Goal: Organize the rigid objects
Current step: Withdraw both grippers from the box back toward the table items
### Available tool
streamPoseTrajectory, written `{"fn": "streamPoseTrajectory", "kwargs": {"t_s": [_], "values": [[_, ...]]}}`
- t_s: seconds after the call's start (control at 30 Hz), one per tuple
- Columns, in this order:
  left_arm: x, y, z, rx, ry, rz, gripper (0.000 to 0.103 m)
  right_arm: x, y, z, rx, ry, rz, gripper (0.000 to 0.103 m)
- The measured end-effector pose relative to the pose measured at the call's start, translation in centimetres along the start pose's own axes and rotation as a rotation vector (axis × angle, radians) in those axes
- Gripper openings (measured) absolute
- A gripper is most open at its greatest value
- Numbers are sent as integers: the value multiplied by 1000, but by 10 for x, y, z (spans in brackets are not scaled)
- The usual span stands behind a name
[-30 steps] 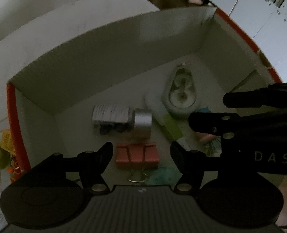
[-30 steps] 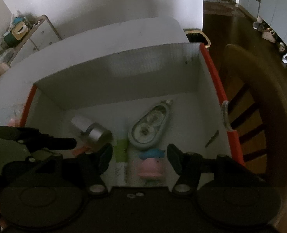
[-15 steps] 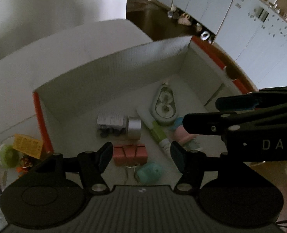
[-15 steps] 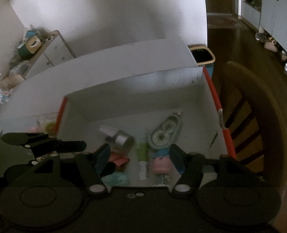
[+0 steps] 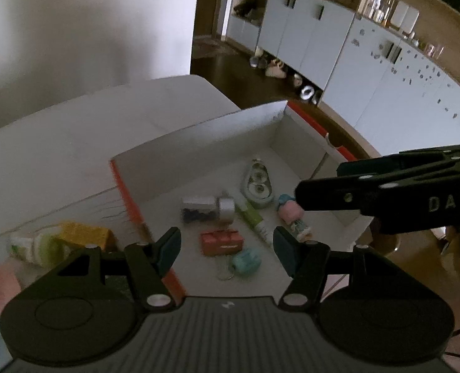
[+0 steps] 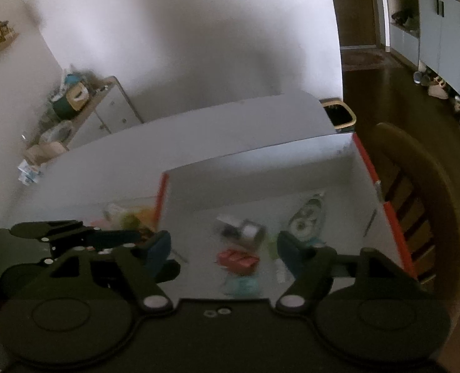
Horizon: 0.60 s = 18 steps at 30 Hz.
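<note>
A white box with orange outer walls (image 5: pixel 127 192) sits on the white table. Inside lie a correction tape dispenser (image 5: pixel 257 183), a silver-capped jar (image 5: pixel 205 208), a green tube (image 5: pixel 253 220), a pink-and-blue figure (image 5: pixel 290 213), a red binder clip (image 5: pixel 222 242) and a teal piece (image 5: pixel 245 262). My left gripper (image 5: pixel 226 248) is open and empty, high above the box's near edge. My right gripper (image 6: pixel 222 253) is open and empty, also above the box (image 6: pixel 394 227); its body shows at the right of the left wrist view (image 5: pixel 385 186).
Outside the box's left wall lie a green-capped bottle (image 5: pixel 35 244) and a yellow packet (image 5: pixel 85 233) on the table (image 5: pixel 58 143). A wooden chair (image 6: pixel 422 192) stands right of the box. A wall of cabinets (image 5: pixel 354 49) and a small dresser (image 6: pixel 105 108) stand farther off.
Both grippers have risen and pulled back from inside the box, so the box looks smaller and the table and room around it show. Both stay open and empty.
</note>
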<state>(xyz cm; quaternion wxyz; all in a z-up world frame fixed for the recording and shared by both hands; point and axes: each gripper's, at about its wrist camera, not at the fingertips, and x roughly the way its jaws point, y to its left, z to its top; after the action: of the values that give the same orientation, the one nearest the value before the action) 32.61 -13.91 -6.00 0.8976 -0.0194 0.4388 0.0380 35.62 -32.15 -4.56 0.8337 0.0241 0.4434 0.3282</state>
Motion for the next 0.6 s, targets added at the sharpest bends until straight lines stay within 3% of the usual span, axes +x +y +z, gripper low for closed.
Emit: {"fn": "streamPoseTrajectory", "kwargs": {"t_s": [0.13, 0.23, 0.43, 0.6], "values": [[-20, 16, -12, 9, -37, -13, 65, -5, 16, -9, 31, -29, 12, 82], [-34, 31, -21, 9, -57, -22, 73, -7, 30, -16, 48, -47, 22, 85], [-58, 60, -37, 19, -82, -20, 74, -7, 68, -33, 61, -90, 33, 96], [-76, 92, -51, 2, -118, -3, 81, -2, 97, -49, 57, -108, 30, 101]]}}
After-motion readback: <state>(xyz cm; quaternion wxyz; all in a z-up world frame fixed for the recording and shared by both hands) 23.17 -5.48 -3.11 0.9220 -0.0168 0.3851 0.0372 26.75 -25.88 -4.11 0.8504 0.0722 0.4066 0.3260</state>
